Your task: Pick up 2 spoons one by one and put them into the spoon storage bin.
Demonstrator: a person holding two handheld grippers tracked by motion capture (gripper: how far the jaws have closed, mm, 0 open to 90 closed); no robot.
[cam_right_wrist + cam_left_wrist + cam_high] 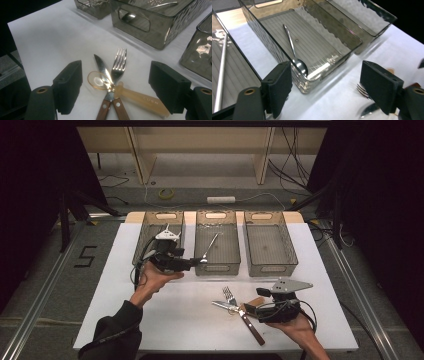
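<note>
Cutlery (pixel 240 307) by R gripper (pixel 260 307) (open) | L gripper (pixel 197 262) open | white table (pixel 175 320) | cabled floor (pixel 200 185)

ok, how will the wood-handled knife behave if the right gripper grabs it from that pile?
The knife is probably stiff: a metal blade. Its glossy blade looks slippery, so the wooden handle is likely the safer hold. It crosses the fork and the translucent spoon, so lifting it may drag them along.
</note>
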